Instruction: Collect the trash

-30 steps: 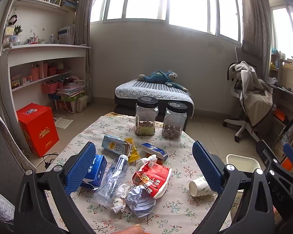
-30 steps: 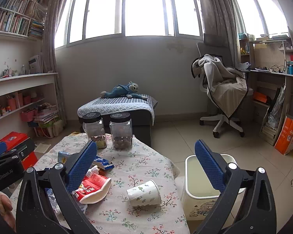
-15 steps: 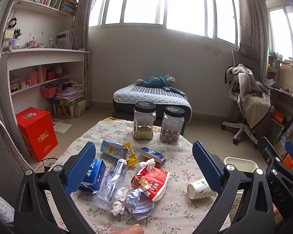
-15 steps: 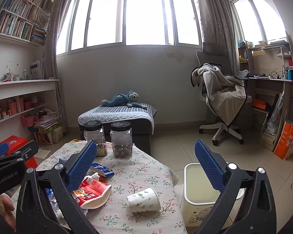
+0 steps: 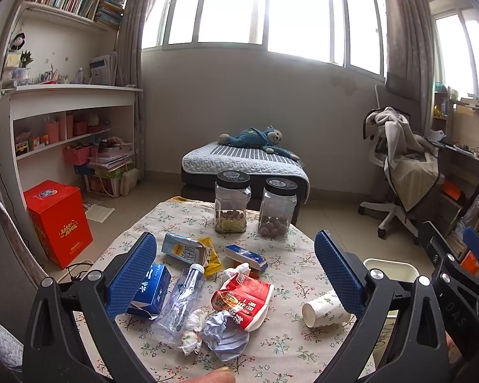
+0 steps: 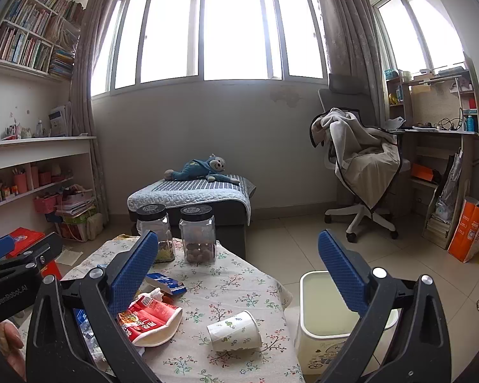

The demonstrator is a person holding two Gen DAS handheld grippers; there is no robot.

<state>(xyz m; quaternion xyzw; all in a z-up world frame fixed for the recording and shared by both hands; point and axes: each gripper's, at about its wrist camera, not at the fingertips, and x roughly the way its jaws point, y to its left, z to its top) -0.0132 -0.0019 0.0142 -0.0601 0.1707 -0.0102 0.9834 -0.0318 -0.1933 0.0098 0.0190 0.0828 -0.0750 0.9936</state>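
Hovering wide open and empty, left gripper (image 5: 234, 269) and right gripper (image 6: 238, 269) await a first pick (judged): paper cup (image 6: 234, 335), bin (image 6: 329, 320) at 3 o'clock.

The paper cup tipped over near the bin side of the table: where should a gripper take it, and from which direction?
The paper cup lies on its side, open mouth facing the camera side. Probably best to come down from above with the right gripper, its jaws open, and pinch across the mid-wall, gently, since thin paper crushes. The bin stands just beside the table.
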